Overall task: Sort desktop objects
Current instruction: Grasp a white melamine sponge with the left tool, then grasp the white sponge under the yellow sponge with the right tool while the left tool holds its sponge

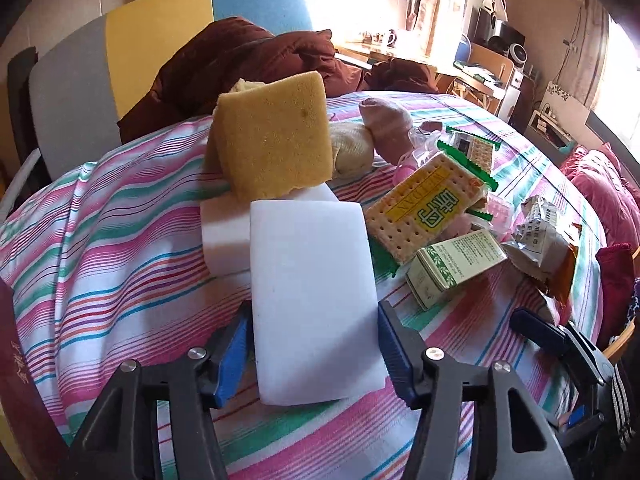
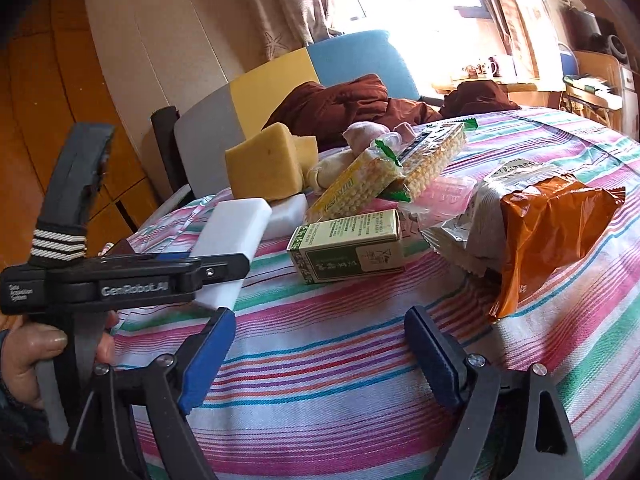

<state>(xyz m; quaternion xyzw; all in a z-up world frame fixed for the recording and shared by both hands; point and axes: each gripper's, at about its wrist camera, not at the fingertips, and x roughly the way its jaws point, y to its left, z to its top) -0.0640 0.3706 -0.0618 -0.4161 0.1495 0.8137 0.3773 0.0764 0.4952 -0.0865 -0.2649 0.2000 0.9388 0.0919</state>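
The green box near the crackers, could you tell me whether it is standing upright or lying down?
Lying down: the green box rests on a long side on the striped cloth.

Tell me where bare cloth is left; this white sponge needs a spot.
Free: striped cloth before the right gripper, below the green box; also left of the white sponge. Crowded: crackers, box and orange bag cluster.

The striped tablecloth [image 2: 340,360] is soft woven cloth. The white block [image 1: 312,300] looks matt, smooth foam; the yellow sponge [image 1: 276,144] is rough and porous. The orange snack bag [image 2: 552,236] is glossy crinkled foil, the green box [image 2: 348,248] matt cardboard.
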